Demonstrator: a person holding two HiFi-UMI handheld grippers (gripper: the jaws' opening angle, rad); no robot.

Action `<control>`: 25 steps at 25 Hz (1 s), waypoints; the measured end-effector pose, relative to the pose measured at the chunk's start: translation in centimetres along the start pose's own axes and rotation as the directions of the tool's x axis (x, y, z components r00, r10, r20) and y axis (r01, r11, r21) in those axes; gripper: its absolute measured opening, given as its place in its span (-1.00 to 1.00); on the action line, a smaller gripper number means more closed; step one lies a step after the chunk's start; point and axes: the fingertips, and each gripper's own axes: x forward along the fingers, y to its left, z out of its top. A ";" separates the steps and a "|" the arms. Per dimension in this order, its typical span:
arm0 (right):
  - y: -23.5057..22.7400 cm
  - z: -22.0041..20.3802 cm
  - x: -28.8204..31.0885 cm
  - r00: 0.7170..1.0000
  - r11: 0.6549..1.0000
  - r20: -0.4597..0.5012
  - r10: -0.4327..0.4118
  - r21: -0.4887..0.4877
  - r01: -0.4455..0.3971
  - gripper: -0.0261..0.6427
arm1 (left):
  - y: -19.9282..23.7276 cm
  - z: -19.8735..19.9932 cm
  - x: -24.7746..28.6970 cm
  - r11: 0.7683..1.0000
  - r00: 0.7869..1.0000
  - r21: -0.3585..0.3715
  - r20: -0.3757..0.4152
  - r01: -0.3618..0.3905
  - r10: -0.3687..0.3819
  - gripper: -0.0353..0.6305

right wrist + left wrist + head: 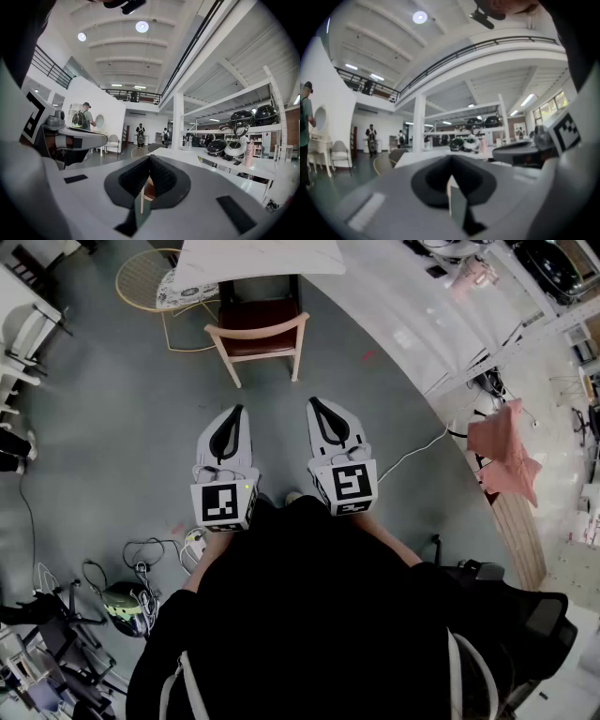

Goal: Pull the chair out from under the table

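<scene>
Grey floor [112,427]: chair [256,334] is sitting at white table's [262,257] near edge, seat tucked under, backrest facing person. Left gripper [238,410] & right gripper [313,402] are hovering short of it, jaws closed, empty.

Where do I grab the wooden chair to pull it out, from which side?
Grip the chair by its top back rail, coming from the near side. The backrest faces you, clear of the table, while the seat sits partly under it. The rail is a crosswise bar jaws can probably close over. The left gripper and right gripper are shut; open first.
</scene>
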 end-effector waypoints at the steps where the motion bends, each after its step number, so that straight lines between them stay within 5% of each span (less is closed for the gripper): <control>1: -0.2 -0.2 0.0 1.000 1.000 0.001 0.002 -0.002 -0.002 -0.86 | -0.3 0.0 0.2 1.000 1.000 -0.002 0.006 0.004 -0.004 -0.87; 12: -2.2 -1.5 3.3 0.998 0.998 0.020 0.057 0.003 -0.057 -0.85 | 0.6 -1.0 3.5 1.000 1.000 -0.013 -0.009 -0.014 0.014 -0.87; 25: -5.7 -3.5 17.9 1.000 1.000 -0.009 0.020 -0.019 -0.020 -0.85 | 8.6 -4.2 16.8 0.999 0.998 -0.011 -0.044 0.047 -0.047 -0.87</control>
